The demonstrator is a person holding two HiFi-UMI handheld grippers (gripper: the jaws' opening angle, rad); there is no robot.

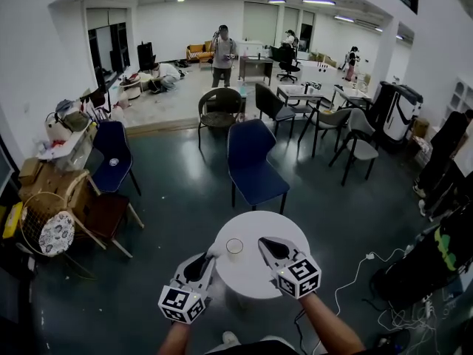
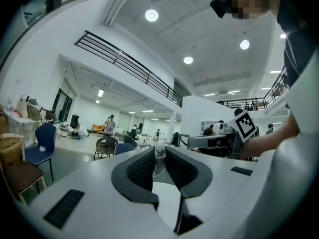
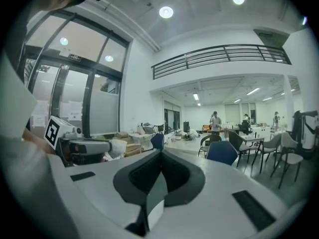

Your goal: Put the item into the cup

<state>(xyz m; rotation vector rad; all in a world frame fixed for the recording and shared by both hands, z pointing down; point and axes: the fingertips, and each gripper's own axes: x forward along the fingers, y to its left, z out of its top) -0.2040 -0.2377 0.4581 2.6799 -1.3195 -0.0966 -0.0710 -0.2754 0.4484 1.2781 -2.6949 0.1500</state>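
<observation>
Left claw (image 1: 211, 254) grips white item (image 2: 158, 159) near cup (image 1: 234, 247).

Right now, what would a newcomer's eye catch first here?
The small round white table straight below, with a clear cup standing on it. The left gripper holds a whitish item in its fingers just left of the cup; the right gripper is shut and empty on the other side.

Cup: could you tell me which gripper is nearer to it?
Left, narrowly. The left gripper is just left of the cup; the right gripper is slightly farther, to its right.
</observation>
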